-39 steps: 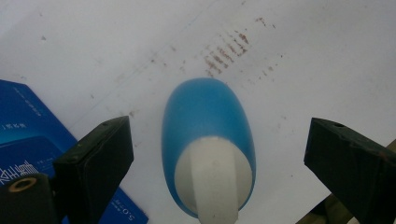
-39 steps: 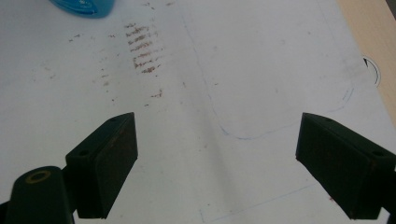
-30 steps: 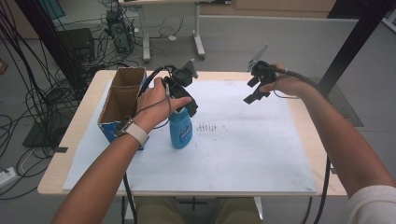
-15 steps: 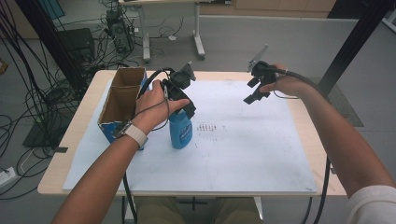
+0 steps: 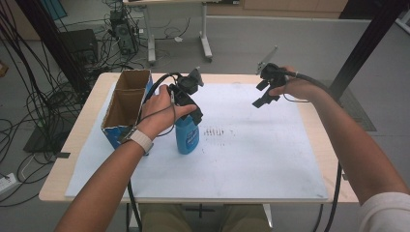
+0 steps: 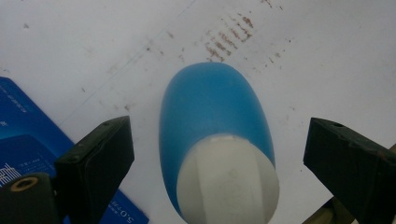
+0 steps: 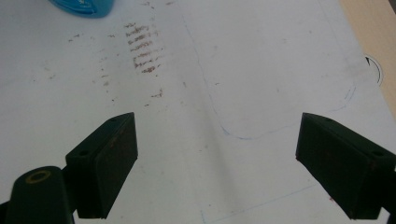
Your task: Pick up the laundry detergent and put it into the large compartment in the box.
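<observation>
Little has moved since the earlier frames: the left gripper [image 6: 215,154] hangs over the blue plastic bottle with a white cap [image 5: 186,135], jaws released and spread either side of the cap without touching, and the right gripper [image 7: 217,163] waits released and empty, well apart to the right. To grasp well, I judge the left gripper should sink straight down, centred on the cap, then close evenly. That bottle stands upright on the white-covered surface [image 5: 251,159], just beside the open brown cardboard box with blue sides [image 5: 121,108], its body smooth and rounded
</observation>
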{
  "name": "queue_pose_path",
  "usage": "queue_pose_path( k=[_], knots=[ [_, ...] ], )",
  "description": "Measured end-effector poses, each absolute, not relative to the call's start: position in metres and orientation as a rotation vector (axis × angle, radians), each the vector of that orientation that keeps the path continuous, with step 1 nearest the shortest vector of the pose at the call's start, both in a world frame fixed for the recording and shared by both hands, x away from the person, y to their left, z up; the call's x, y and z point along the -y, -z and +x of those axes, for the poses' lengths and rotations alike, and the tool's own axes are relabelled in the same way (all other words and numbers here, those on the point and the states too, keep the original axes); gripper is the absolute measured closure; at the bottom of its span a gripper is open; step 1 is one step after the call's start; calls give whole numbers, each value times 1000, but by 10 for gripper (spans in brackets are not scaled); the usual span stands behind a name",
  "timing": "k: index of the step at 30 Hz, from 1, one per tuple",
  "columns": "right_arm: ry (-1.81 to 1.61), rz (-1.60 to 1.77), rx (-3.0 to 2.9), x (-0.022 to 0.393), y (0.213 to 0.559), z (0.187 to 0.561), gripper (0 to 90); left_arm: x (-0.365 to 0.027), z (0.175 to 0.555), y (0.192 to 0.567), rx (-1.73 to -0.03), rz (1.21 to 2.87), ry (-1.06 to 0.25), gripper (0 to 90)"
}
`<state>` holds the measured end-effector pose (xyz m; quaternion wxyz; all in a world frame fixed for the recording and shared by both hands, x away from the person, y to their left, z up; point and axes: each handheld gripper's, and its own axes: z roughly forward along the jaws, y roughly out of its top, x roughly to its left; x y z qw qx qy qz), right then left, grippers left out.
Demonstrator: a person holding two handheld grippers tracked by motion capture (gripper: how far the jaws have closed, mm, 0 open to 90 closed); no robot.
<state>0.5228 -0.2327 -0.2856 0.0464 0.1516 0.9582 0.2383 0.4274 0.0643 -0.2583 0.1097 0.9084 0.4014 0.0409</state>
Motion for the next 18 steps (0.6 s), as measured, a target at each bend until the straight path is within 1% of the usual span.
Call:
queue_pose_path(
  k=[18],
  knots=[
    [-730,462,-2925,233,286,523,125,-62,430,260,-1209,2689,-113,93]
  ],
)
